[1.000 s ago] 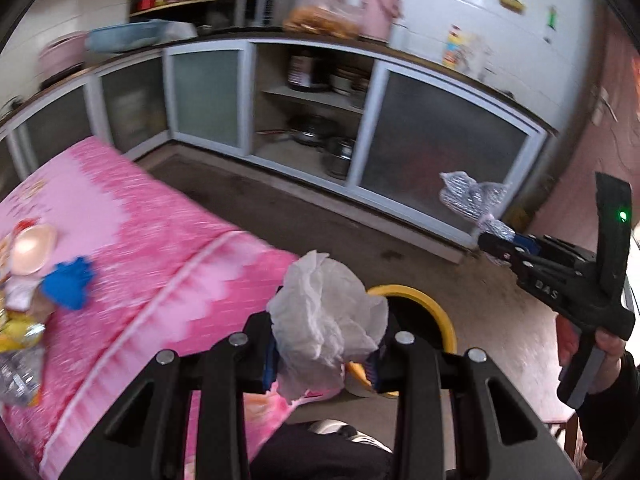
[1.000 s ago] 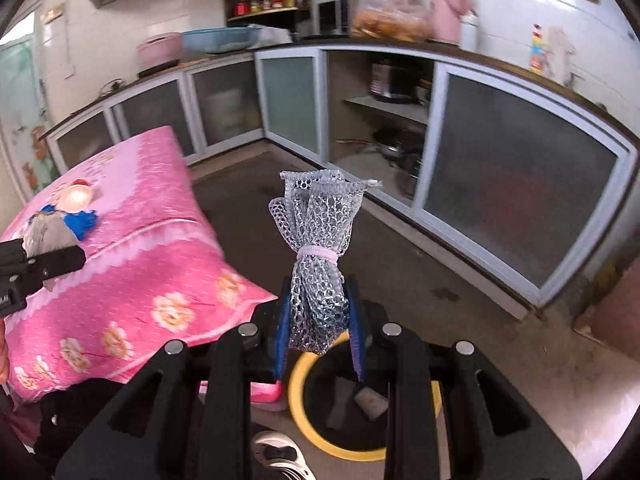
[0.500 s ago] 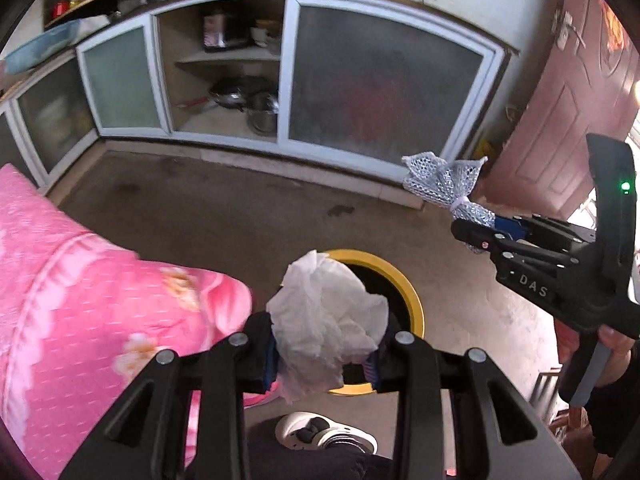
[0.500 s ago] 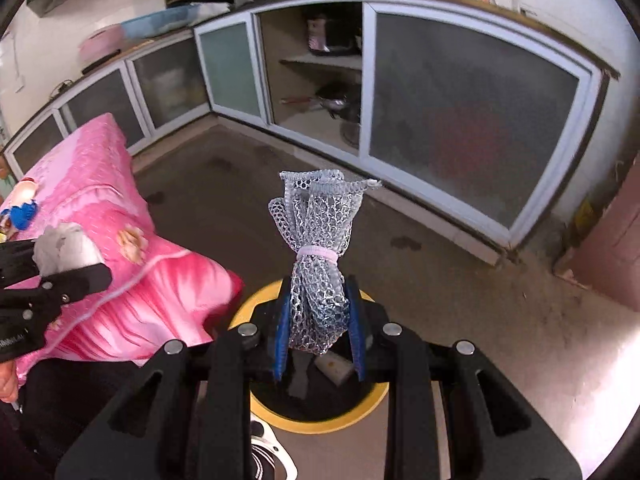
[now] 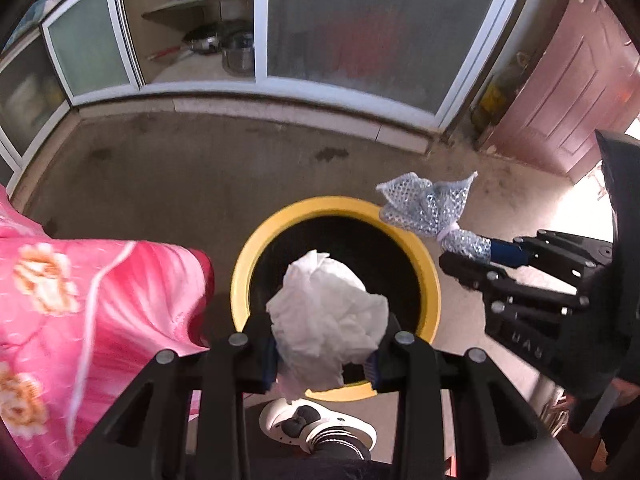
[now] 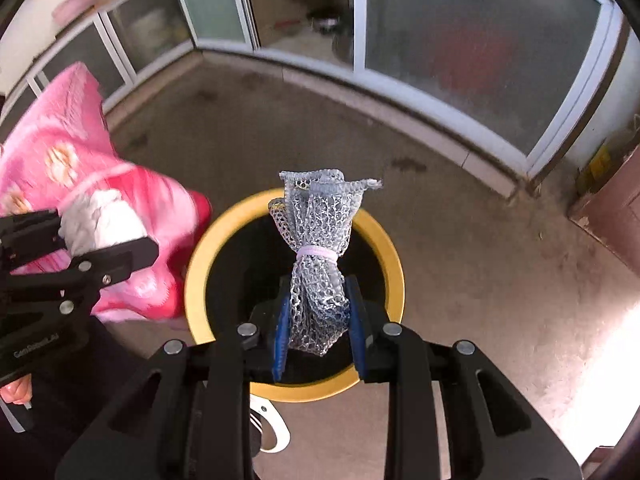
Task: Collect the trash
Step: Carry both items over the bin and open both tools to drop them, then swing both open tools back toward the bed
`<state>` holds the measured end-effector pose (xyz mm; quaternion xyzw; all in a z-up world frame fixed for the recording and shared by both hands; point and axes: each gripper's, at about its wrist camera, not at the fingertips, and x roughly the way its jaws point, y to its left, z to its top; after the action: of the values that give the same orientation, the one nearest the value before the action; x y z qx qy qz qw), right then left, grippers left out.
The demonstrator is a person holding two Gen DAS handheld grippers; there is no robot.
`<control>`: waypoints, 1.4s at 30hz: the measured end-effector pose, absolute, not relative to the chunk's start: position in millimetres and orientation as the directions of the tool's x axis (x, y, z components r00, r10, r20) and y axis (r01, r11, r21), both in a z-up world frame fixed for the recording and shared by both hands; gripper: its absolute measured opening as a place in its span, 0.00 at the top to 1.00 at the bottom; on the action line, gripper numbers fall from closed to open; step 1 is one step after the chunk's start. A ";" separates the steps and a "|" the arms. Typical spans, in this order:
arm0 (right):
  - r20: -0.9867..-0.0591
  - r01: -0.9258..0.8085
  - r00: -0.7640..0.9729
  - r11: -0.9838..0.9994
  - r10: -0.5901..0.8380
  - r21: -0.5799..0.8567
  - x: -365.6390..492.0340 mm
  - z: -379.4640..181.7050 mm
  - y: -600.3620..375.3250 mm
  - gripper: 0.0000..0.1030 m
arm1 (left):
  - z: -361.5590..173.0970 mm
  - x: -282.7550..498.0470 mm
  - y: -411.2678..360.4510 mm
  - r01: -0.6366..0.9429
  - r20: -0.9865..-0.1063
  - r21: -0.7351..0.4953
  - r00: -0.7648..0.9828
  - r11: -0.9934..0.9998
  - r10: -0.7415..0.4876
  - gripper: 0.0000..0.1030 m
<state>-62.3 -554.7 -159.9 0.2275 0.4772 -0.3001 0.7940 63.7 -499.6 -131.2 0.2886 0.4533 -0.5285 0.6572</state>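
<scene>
White crumpled tissue [image 5: 326,322] sits clamped between the blue pads of my left tool [image 5: 324,360], bulging up and forward past the fingertips. Directly beyond and below it I see the dark mouth of the trash bin [image 5: 256,252], its yellow rim ringing the wad, so the tissue hangs over the opening and not yet inside. To the left of this tool a pink flowered cloth [image 5: 92,292] drapes down close to the bin's side. Just under the tool, nearer to me, a white shoe [image 5: 288,424] stands on the concrete floor [image 5: 180,176].

My right tool [image 6: 318,330] is clenched on a bundle of silvery-grey mesh netting [image 6: 318,240] tied at its waist with a pale band; the lower part is pinched between the blue pads and the upper part fans out above them. It too is poised over the bin's black interior, with the yellow rim showing on both sides of the tool. From the left camera that tool comes in from the right, and the netting's flared end overlaps the bin's far right rim.

Farther out, beyond both tools, frosted-glass cabinet doors [image 5: 368,28] run along the wall, one bay open with pots [image 5: 236,54] on its shelf. A reddish door [image 5: 576,80] stands off to the right.
</scene>
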 end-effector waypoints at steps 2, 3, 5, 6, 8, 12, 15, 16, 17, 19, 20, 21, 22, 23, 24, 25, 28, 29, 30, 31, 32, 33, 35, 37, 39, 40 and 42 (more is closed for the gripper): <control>-0.908 0.692 0.348 0.717 -0.233 0.081 -58.0 -171.9 -556.4 0.77 | -142.3 64.9 -505.8 0.953 -0.911 -0.109 0.018 0.282 -0.413 0.71; -0.913 0.693 0.338 0.717 -0.228 0.077 -56.5 -177.1 -557.2 0.76 | -146.1 65.5 -507.9 0.952 -0.913 -0.111 0.015 0.285 -0.407 0.71; -0.920 0.693 0.323 0.717 -0.220 0.072 -56.0 -185.4 -559.7 0.76 | -152.8 67.2 -513.6 0.951 -0.919 -0.111 0.013 0.290 -0.395 0.70; -0.925 0.694 0.315 0.716 -0.213 0.071 -55.4 -189.5 -561.4 0.75 | -154.8 67.7 -515.9 0.950 -0.920 -0.111 0.013 0.293 -0.392 0.70; -0.931 0.697 0.306 0.712 -0.197 0.079 -55.0 -196.6 -565.9 0.70 | -157.5 71.4 -517.0 0.947 -0.919 -0.124 0.004 0.298 -0.393 0.60; -0.943 0.707 0.271 0.705 -0.195 0.057 -55.3 -204.5 -573.0 0.53 | -157.6 77.9 -511.2 0.935 -0.908 -0.130 0.021 0.330 -0.418 0.23; -0.946 0.725 0.249 0.687 -0.207 0.040 -64.8 -206.4 -580.6 0.43 | -158.1 81.6 -508.2 0.927 -0.911 -0.138 0.019 0.348 -0.412 0.15; -0.947 0.733 0.235 0.680 -0.217 0.026 -71.0 -206.3 -583.7 0.43 | -156.7 82.5 -505.7 0.927 -0.909 -0.133 0.027 0.351 -0.415 0.15; -0.947 0.740 0.227 0.672 -0.228 0.016 -76.4 -204.7 -585.1 0.43 | -155.5 82.8 -504.8 0.927 -0.908 -0.131 0.030 0.351 -0.418 0.14; -0.945 0.757 0.219 0.653 -0.243 0.008 -89.1 -200.1 -589.9 0.43 | -149.4 84.0 -500.1 0.927 -0.903 -0.131 0.034 0.352 -0.428 0.14; -0.944 0.767 0.217 0.641 -0.248 0.008 -97.5 -195.7 -592.4 0.43 | -146.6 85.0 -498.3 0.925 -0.900 -0.137 0.033 0.355 -0.435 0.14; -0.941 0.778 0.216 0.629 -0.262 0.004 -105.9 -189.2 -594.2 0.43 | -141.1 86.4 -495.1 0.922 -0.894 -0.151 0.027 0.358 -0.447 0.14; -0.938 0.783 0.218 0.622 -0.271 0.002 -110.5 -185.3 -594.9 0.43 | -134.4 88.2 -491.4 0.917 -0.887 -0.164 0.023 0.362 -0.461 0.14; -0.932 0.789 0.223 0.614 -0.285 0.001 -116.2 -178.1 -594.7 0.43 | -128.7 89.6 -487.9 0.914 -0.881 -0.173 0.023 0.367 -0.473 0.14; -0.926 0.794 0.231 0.607 -0.298 0.002 -120.3 -170.9 -594.5 0.43 | -121.8 90.9 -484.3 0.911 -0.873 -0.183 0.023 0.370 -0.488 0.14; -0.919 0.800 0.241 0.600 -0.312 0.006 -123.4 -163.4 -593.8 0.43 | -114.3 92.1 -479.4 0.908 -0.864 -0.192 0.024 0.373 -0.503 0.14; -0.887 0.799 0.294 0.601 -0.357 0.023 -126.0 -136.9 -588.6 0.42 | -83.2 96.9 -453.3 0.900 -0.834 -0.206 0.044 0.384 -0.551 0.14; -0.872 0.789 0.322 0.613 -0.368 0.033 -123.4 -126.2 -583.6 0.42 | -69.5 99.8 -439.8 0.897 -0.817 -0.212 0.056 0.389 -0.574 0.14; -0.857 0.777 0.351 0.628 -0.377 0.042 -119.4 -116.1 -578.1 0.42 | -57.1 102.8 -426.2 0.892 -0.802 -0.216 0.071 0.397 -0.594 0.14; -0.844 0.767 0.373 0.639 -0.385 0.047 -115.4 -107.8 -573.2 0.42 | -41.3 106.5 -406.7 0.886 -0.779 -0.222 0.090 0.408 -0.620 0.14; -0.824 0.749 0.406 0.660 -0.396 0.052 -107.8 -95.7 -563.7 0.42 | -31.5 108.9 -392.7 0.882 -0.764 -0.226 0.103 0.414 -0.637 0.14; -0.806 0.731 0.435 0.681 -0.402 0.055 -101.0 -86.3 -555.7 0.42 | -20.5 112.0 -375.0 0.874 -0.751 -0.222 0.129 0.432 -0.648 0.14; -0.764 0.678 0.507 0.732 -0.399 0.067 -81.6 -64.3 -536.6 0.42 | 1.6 119.8 -332.6 0.850 -0.728 -0.205 0.199 0.485 -0.656 0.12; -0.731 0.619 0.572 0.780 -0.372 0.088 -62.1 -48.5 -518.3 0.42 | 19.1 127.9 -294.8 0.824 -0.711 -0.189 0.260 0.533 -0.654 0.11; -0.705 0.528 0.640 0.842 -0.305 0.115 -31.9 -31.6 -494.1 0.40 | 37.0 135.8 -245.2 0.784 -0.684 -0.163 0.348 0.599 -0.642 0.08; -0.695 0.482 0.667 0.867 -0.269 0.127 -16.1 -24.1 -481.4 0.40 | 46.8 139.6 -213.2 0.751 -0.665 -0.140 0.411 0.645 -0.623 0.08; -0.685 0.407 0.697 0.903 -0.210 0.137 8.5 -13.7 -460.5 0.39 | 59.3 143.7 -171.0 0.696 -0.647 -0.093 0.501 0.711 -0.575 0.08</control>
<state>8.5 -460.5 -13.7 0.1407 0.3500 -0.1697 0.9104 143.7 -171.0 59.3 0.0901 0.3370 -0.3690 0.8615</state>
